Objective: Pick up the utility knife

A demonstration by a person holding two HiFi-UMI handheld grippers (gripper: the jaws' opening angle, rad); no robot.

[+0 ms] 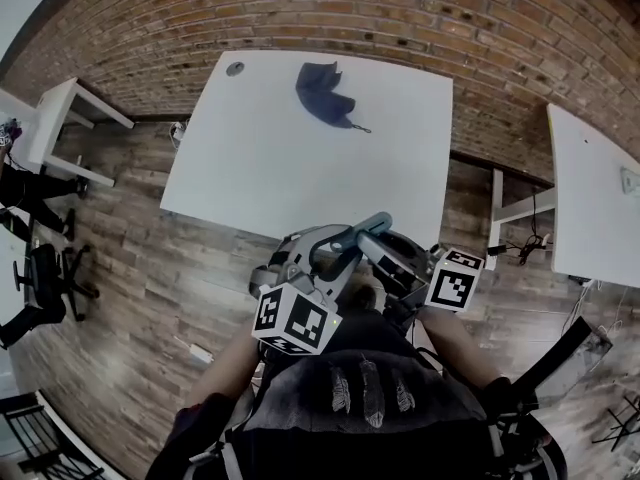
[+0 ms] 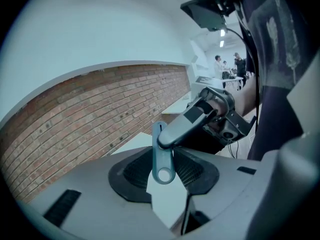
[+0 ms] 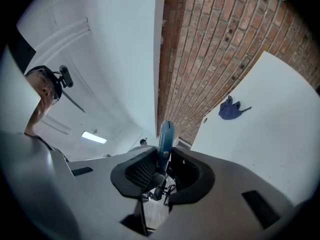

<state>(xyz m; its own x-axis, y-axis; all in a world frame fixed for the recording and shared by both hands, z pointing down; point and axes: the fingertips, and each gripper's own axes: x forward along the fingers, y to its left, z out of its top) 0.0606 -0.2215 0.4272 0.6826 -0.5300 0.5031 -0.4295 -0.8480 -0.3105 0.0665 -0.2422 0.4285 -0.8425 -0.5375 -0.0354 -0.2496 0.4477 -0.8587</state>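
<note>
At the far left a white desk (image 1: 66, 101) stands against the brick wall (image 1: 420, 13), and a black chair (image 1: 48, 276) sits on the wood floor (image 1: 135, 268) below it. The main white table (image 1: 270, 183) comes next, with a small round cap (image 1: 235, 68) near its far left corner and a dark blue cloth (image 1: 325, 93) lying crumpled to the right of that, towards the far edge. Nothing else lies on the tabletop. The knife (image 2: 163, 165) is off the table, held in the air just past its near edge, in front of the person's chest. The left gripper (image 2: 164, 160) is clenched on the teal handle at the end with the round hole, both ribbed pads pressing its flat sides. From there the knife runs up and to the right, where the right gripper (image 3: 165, 156) meets it from the other side. In the right gripper view the teal body stands upright between the jaws, which are closed in against it on both sides, so each claw grasps one end. The two marker cubes sit low, on either side of the person's lap. Another white table (image 1: 600, 203) stands at the far right, well apart from the first
</note>
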